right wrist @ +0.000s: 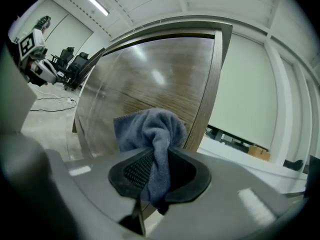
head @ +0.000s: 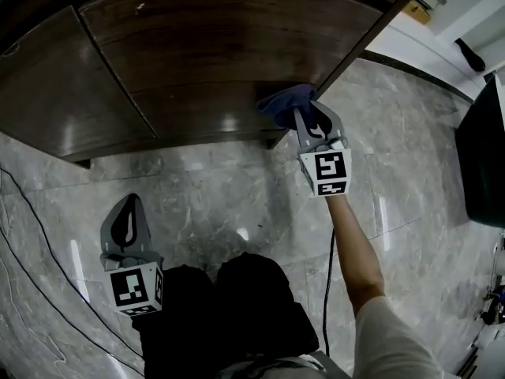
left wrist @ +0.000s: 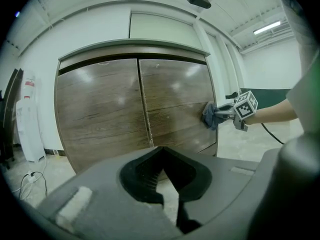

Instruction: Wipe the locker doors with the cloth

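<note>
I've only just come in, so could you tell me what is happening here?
A person is wiping wooden locker doors using handheld grippers. The right gripper has its fingers clamped on a blue-grey cloth, which is pressed against the right-hand door near its outer edge. The left gripper holds nothing and hangs back from the doors, over the marble floor.
</note>
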`<action>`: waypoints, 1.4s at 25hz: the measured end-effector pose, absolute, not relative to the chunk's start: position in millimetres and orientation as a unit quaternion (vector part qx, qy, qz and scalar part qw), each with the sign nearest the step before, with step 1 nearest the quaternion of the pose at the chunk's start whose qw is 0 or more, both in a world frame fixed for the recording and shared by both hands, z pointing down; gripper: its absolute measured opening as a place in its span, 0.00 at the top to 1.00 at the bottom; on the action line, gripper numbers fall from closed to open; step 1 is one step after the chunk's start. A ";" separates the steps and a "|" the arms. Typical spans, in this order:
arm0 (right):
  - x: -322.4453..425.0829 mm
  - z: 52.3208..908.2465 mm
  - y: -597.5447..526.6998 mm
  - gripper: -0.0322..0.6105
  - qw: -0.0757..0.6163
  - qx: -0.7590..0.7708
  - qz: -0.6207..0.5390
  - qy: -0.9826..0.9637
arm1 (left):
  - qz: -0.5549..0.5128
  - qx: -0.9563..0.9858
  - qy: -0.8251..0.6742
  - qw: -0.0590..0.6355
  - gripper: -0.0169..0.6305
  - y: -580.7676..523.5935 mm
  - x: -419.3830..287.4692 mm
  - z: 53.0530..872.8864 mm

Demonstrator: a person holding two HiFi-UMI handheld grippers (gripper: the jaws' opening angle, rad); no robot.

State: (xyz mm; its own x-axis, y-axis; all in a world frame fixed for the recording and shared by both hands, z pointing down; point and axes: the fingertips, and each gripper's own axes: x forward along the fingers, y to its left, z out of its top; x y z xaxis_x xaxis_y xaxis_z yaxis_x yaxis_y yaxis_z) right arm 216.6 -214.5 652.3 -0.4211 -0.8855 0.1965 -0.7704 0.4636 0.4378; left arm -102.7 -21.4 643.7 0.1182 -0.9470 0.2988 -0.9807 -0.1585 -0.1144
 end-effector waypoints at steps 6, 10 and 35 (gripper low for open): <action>216.3 643.3 -211.2 0.84 0.199 0.495 -0.149 -0.833 | 0.149 0.741 -0.653 0.045 0.97 -16.7 -107.5 637.2; 200.8 585.9 -172.7 0.84 0.162 0.479 -0.211 -0.837 | 0.151 0.739 -0.655 0.044 0.97 -6.9 -108.7 636.3; 216.1 520.8 -219.1 0.83 0.117 0.536 -0.228 -0.804 | 0.136 0.726 -0.673 0.042 0.97 5.3 -119.2 634.2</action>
